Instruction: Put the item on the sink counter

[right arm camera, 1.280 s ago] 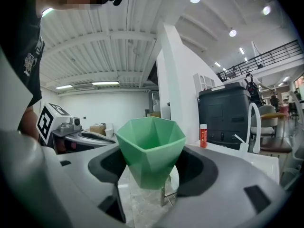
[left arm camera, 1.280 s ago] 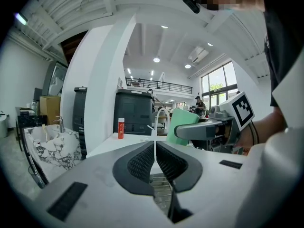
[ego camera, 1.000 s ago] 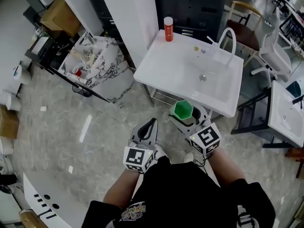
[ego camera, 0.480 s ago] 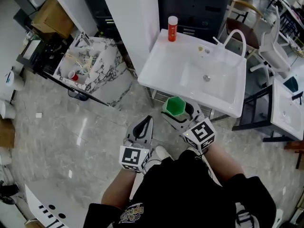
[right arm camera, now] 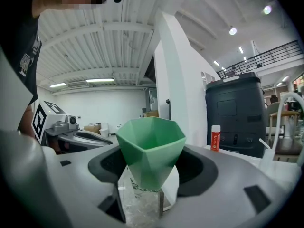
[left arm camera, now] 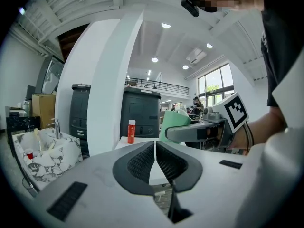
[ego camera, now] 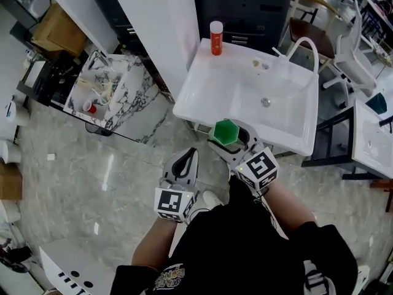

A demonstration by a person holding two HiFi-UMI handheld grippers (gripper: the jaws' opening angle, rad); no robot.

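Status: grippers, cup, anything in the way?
Right gripper shut on cup, at sink counter front edge, not set down. Left gripper shut, empty. Bottle at back corner, clear.

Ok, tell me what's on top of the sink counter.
An orange bottle stands at its far left corner, and a faucet behind the basin. The green cup covers part of the near edge.

Left tongs (left arm camera: 155, 145) and right tongs (right arm camera: 152, 161): pale grey moulded shells, dark grey ribbed pads, small black rectangular insets on the upper faces. Left marker cube (ego camera: 176, 203) and right marker cube (ego camera: 261, 169): white faces, each printed with a black square pattern. Black short-sleeved T-shirt (ego camera: 245, 251) with a pale printed motif (ego camera: 171, 274); white shoe (ego camera: 210, 197).
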